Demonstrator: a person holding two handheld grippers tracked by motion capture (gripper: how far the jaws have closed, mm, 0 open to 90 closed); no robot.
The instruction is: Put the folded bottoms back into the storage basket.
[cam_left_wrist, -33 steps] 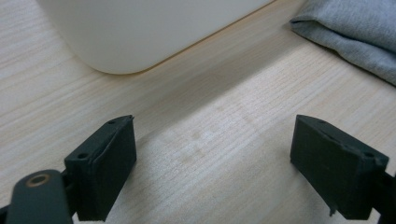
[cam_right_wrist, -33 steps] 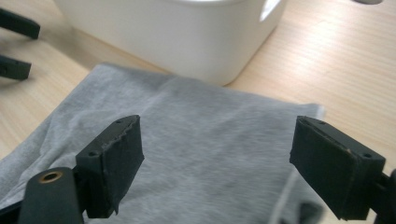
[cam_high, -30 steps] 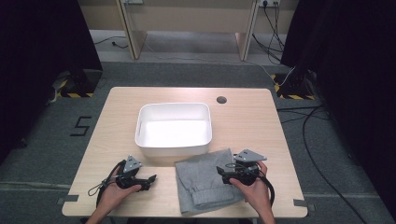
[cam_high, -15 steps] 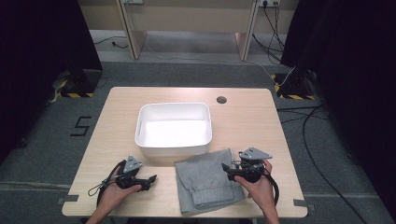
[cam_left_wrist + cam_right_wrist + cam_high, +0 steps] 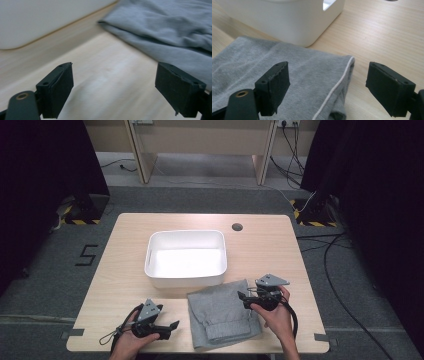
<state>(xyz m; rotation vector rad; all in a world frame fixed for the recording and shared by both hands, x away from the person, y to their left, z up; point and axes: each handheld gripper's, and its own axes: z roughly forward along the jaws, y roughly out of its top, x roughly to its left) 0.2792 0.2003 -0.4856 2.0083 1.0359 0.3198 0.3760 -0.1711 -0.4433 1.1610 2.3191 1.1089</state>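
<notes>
Folded soft grey knit garment (image 5: 222,312) lies on the table's near edge beside the white plastic tub (image 5: 186,257); my right claw (image 5: 328,87), wide open and empty, straddles its limp, light hemmed corner, the best pinch point.

A pale wooden counter (image 5: 125,250) with a round cable hole (image 5: 237,226) stands on grey carpet floor (image 5: 210,200). Black curtains (image 5: 45,160) flank it; light wooden furniture panels (image 5: 200,135) stand behind, and black cables (image 5: 345,265) trail right.
</notes>
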